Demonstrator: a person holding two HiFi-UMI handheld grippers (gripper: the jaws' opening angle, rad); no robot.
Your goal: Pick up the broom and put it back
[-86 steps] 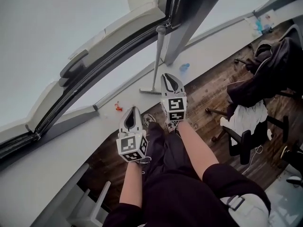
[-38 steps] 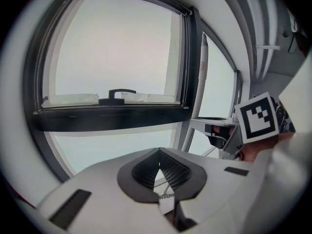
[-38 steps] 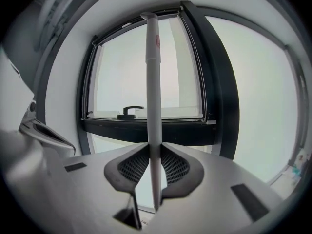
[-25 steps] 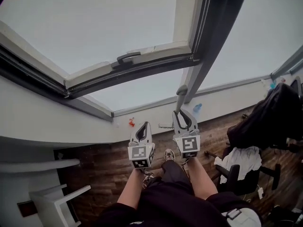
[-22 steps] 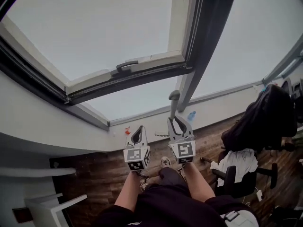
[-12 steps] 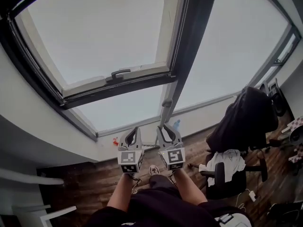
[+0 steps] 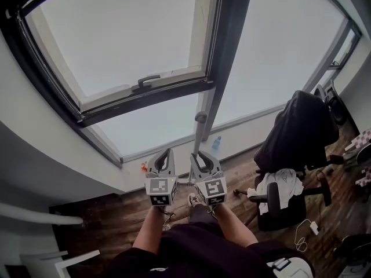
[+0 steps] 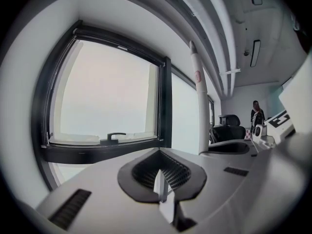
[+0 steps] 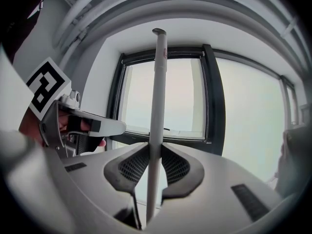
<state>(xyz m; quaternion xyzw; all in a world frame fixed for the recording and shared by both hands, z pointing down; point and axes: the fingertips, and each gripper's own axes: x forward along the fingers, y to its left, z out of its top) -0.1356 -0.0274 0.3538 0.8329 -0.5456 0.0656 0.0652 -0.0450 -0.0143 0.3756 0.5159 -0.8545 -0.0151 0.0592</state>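
The broom's pale grey handle (image 7: 199,133) stands upright in front of the dark window post, its rounded top near the lower window frame. My right gripper (image 7: 200,156) is shut on this handle, which runs straight up between the ribbed pads (image 9: 171,167) in the right gripper view, the right gripper (image 9: 152,165) level around the broom handle (image 9: 157,96). The broom's head is hidden behind the grippers. My left gripper (image 7: 164,154) hovers just left of the handle, shut with nothing in it. In the left gripper view the left gripper (image 8: 161,183) shows pads together, with the handle (image 8: 200,101) off to the right.
A window sill runs below the panes with a water bottle (image 7: 215,145) and a small red thing (image 7: 143,168) on it. A window handle (image 7: 145,81) sits on the lower sash. An office chair (image 7: 297,133) draped with dark and white clothes stands right. A person (image 8: 256,115) stands far off.
Both grippers have risen and shifted sideways together, the broom handle still in the right one. The view has swung, so more of the window and the chair shows.
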